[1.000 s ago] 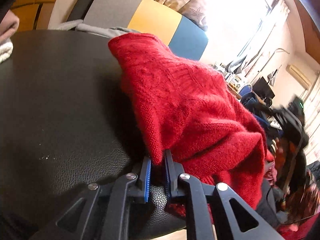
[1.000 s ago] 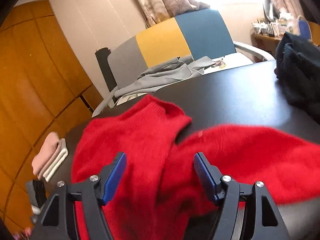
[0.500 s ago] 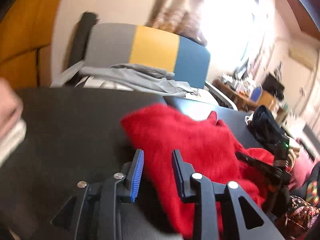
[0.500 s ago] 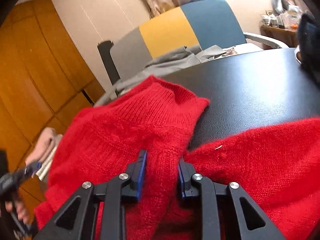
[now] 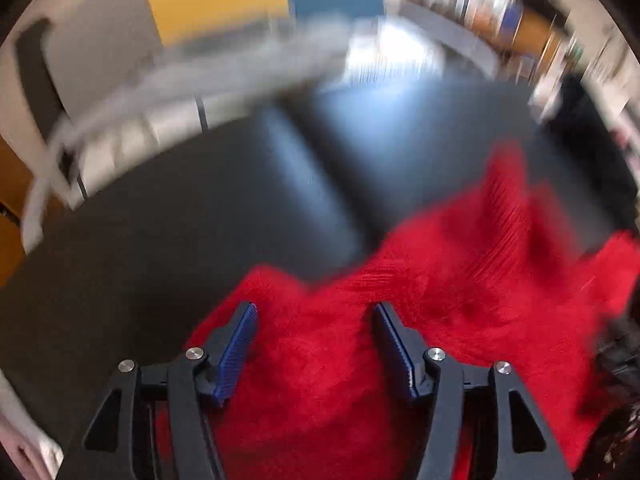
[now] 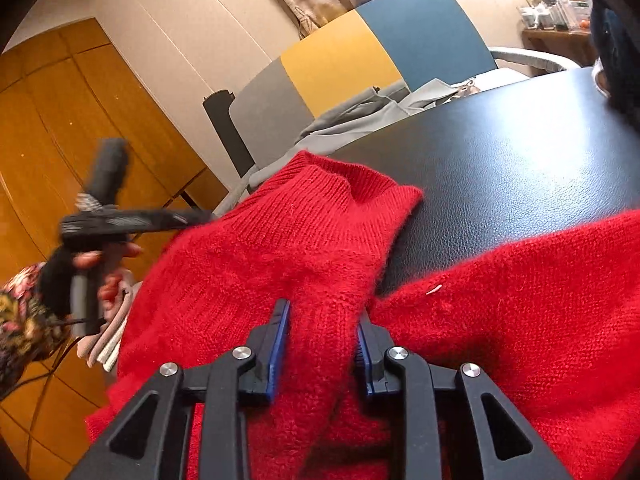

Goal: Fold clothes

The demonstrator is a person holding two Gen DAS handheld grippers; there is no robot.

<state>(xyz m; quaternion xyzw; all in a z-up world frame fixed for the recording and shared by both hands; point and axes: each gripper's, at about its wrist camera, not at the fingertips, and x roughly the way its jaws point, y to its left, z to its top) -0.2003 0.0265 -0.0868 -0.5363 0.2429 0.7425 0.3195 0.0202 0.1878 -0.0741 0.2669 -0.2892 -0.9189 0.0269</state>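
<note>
Left wrist view: we see our left gripper point(image 5: 312, 344), fingers spread wide and empty, over the red sweater point(image 5: 460, 300) on the black table point(image 5: 160, 240); the picture is blurred.
Right wrist view: our right gripper point(image 6: 322, 346), fingers pinching a sweater fold; a grey chair point(image 6: 280, 100) stands behind the table.

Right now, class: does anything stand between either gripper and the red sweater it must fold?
Nothing visible does. The left gripper hangs open over the red sweater, and the right gripper has sweater fabric directly between its blue pads.
</note>
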